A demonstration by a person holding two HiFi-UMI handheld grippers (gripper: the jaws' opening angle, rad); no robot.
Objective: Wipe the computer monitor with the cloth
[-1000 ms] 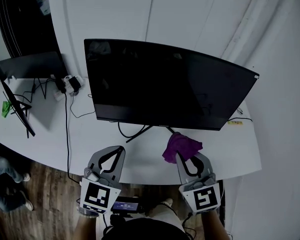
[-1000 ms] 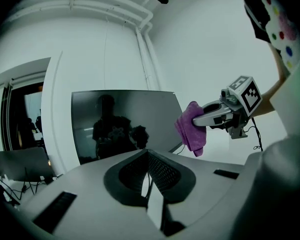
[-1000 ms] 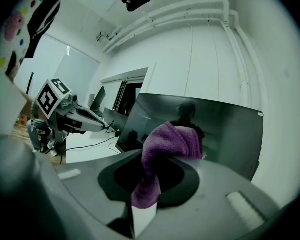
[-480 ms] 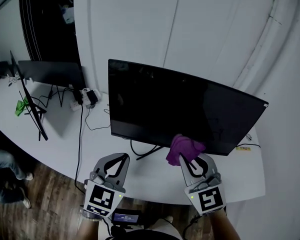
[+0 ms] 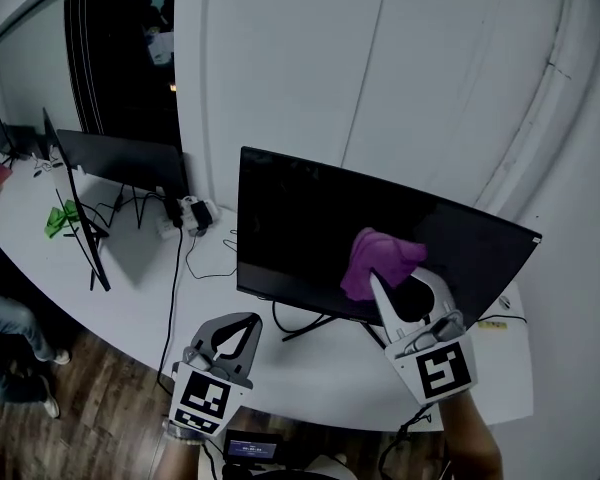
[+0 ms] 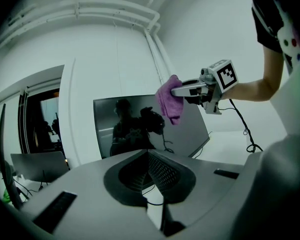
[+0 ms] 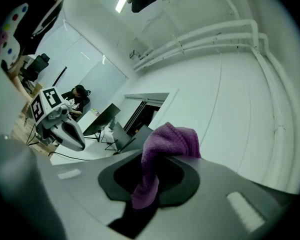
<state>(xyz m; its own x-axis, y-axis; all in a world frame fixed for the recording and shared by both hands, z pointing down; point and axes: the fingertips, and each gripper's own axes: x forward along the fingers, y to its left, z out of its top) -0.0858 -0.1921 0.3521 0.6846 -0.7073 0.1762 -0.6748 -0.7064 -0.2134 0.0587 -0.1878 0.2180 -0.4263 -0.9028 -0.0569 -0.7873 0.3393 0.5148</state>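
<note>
A wide black monitor (image 5: 300,223) stands on the white desk (image 5: 130,288) with its screen dark. My right gripper (image 5: 380,280) is raised in front of the screen's right half and is shut on a purple cloth (image 5: 378,258). The cloth bunches above the jaws and hangs between them (image 7: 160,151). Whether it touches the screen cannot be told. From the left gripper view the cloth (image 6: 169,100) is level with the monitor's (image 6: 135,121) top right. My left gripper (image 5: 244,321) hangs low by the desk's front edge, shut with nothing in it.
A second monitor (image 5: 120,158) and a thin screen seen edge-on (image 5: 75,218) stand at the left, with a green item (image 5: 62,218) beside them. A power strip (image 5: 190,213) and cables (image 5: 175,268) lie behind the left gripper. A person's legs (image 5: 10,338) show bottom left.
My right gripper has risen with the cloth from desk level to in front of the screen. The head view has tilted up. The left gripper has stayed low.
</note>
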